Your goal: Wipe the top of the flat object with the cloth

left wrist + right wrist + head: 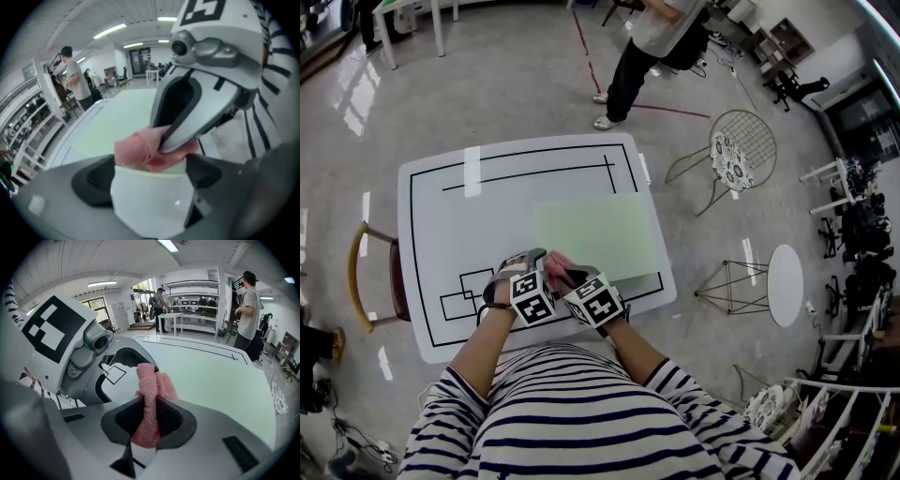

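Just beyond both tongs lies the pale green mat (595, 232) on the white table (450, 244). The right gripper (149, 413) clamps the pink cloth (149, 380). The left gripper (150, 176) gapes wide around the cloth's free end. A wire chair (739, 150) stands off rightward.

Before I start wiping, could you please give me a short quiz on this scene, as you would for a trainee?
1. True or false: the green mat lies on the floor.
2. What colour is the cloth clamped in the right gripper?
3. The right gripper is by the table's: A near edge, B far edge, C left edge.
Key: 1 false; 2 pink; 3 A.
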`<state>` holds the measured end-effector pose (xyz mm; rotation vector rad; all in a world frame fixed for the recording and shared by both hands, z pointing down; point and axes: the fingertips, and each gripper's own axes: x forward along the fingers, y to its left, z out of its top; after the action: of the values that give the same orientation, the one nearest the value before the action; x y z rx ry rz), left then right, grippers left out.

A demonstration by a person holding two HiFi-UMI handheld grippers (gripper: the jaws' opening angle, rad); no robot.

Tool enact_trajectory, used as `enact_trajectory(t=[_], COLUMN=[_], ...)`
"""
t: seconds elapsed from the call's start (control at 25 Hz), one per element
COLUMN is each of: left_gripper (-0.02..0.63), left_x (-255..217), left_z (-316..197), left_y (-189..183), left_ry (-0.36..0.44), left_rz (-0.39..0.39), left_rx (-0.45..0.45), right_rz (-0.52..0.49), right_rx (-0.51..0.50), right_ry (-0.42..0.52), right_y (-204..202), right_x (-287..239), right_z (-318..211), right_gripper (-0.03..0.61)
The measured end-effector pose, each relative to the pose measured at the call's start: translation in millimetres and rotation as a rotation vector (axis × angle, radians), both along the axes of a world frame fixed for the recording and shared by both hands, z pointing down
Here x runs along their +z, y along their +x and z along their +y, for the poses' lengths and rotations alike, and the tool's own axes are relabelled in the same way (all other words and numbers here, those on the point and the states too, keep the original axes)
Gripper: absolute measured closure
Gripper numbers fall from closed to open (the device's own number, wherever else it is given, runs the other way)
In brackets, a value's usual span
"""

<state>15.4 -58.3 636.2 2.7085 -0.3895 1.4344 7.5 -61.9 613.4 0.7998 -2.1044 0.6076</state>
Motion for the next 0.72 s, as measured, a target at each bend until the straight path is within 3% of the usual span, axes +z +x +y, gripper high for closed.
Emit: enact_trajectory(t=[0.28, 0.72], left_gripper=[0.137, 0.134], left_x=[-14.8, -45.7], left_z=[-1.7, -95.9], left_y=[-5.2, 19.5], left_ry=[-0.053, 0.005], left_rz=[0.015, -0.027], left_rx=[0.040, 0.153], right_rz=[-0.024, 0.045], right_rx=[0.099, 0.439], right_ry=[0.019, 0.026], right_y=[31.1, 158.4], right_x=[-13.9, -28.7], right_z=[1.2, 19.1], right_gripper=[0.522, 0.522])
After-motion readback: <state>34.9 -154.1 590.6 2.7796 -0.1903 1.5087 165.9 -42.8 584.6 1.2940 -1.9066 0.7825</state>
